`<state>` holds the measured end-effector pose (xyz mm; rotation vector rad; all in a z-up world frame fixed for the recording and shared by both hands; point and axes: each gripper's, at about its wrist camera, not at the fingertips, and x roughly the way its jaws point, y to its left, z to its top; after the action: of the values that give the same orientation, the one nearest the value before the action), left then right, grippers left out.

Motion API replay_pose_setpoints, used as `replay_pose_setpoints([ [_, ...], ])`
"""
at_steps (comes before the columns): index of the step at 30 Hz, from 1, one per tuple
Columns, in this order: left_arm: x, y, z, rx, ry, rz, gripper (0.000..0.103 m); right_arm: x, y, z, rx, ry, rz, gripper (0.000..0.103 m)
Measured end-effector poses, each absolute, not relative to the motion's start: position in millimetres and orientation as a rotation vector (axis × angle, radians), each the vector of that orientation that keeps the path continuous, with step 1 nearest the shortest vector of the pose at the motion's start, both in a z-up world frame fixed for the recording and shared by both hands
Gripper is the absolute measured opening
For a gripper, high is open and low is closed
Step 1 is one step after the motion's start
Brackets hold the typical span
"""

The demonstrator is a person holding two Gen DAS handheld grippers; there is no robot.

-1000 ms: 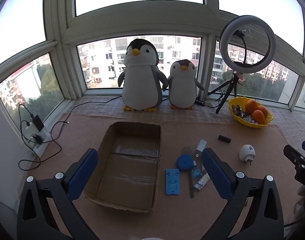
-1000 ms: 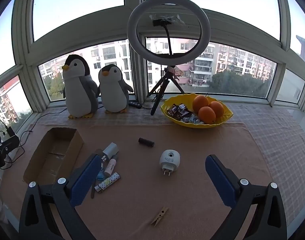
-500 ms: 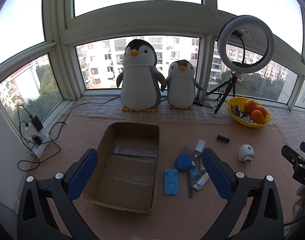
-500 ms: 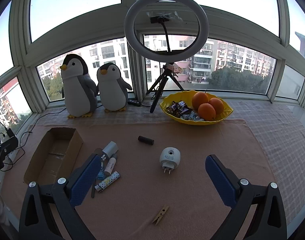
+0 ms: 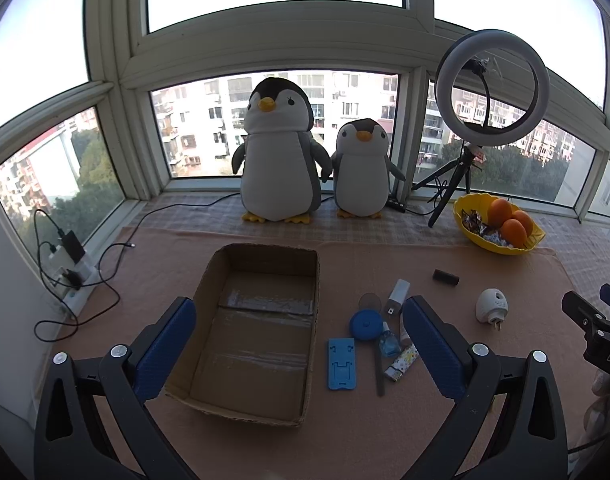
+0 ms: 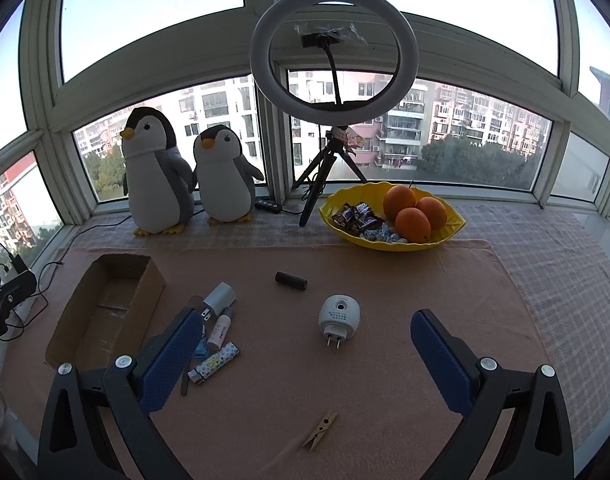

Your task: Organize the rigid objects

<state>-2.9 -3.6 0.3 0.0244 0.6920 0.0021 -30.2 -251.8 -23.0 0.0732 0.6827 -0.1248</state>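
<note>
One cardboard box (image 5: 261, 328) lies open and empty on the tan cloth (image 6: 385, 380), and to its right the small rigid things sit in a loose cluster: one blue phone stand (image 5: 341, 364), one round blue disc (image 5: 365, 325), one small blue bottle (image 5: 388, 338), one white charger (image 6: 221, 297), one pale tube (image 6: 221, 327), one patterned lighter (image 6: 215, 363) and one thin dark stick (image 5: 379, 372). Farther right, apart from the cluster, lie one black cylinder (image 6: 291, 280) and one white plug-in device (image 6: 339, 317) with its two prongs toward the camera; one wooden clothespin (image 6: 321, 435) lies nearest the viewer. The left tongs (image 5: 299, 342) hang above the cloth, spread wide and holding nothing — the box shows between the two blue fingers (image 5: 167, 348), with the cluster just inside the right-hand one. The right tongs (image 6: 307, 354) are likewise spread and empty; the plug-in device lies between their fingers (image 6: 173, 354), the cluster sits beside and partly behind the left-hand finger, and the clothespin lies lower in the gap. Behind the cloth stand two plush penguins (image 5: 279, 152) on the sill, one ring light (image 6: 334, 52) on a tripod, and one yellow bowl (image 6: 449, 228) holding three oranges (image 6: 413, 222) and some wrapped sweets. At the far left, one power strip (image 5: 71, 270) with cables lies by the window.
</note>
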Motion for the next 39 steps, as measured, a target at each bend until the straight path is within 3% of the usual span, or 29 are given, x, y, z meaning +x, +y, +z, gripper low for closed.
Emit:
replay_pose_setpoints([
  [39,-2.4,-6.3,-2.4,0.026,0.696,0.0,0.103,-30.6,-250.1,-24.3,0.068,0.693,-0.122,0.102],
])
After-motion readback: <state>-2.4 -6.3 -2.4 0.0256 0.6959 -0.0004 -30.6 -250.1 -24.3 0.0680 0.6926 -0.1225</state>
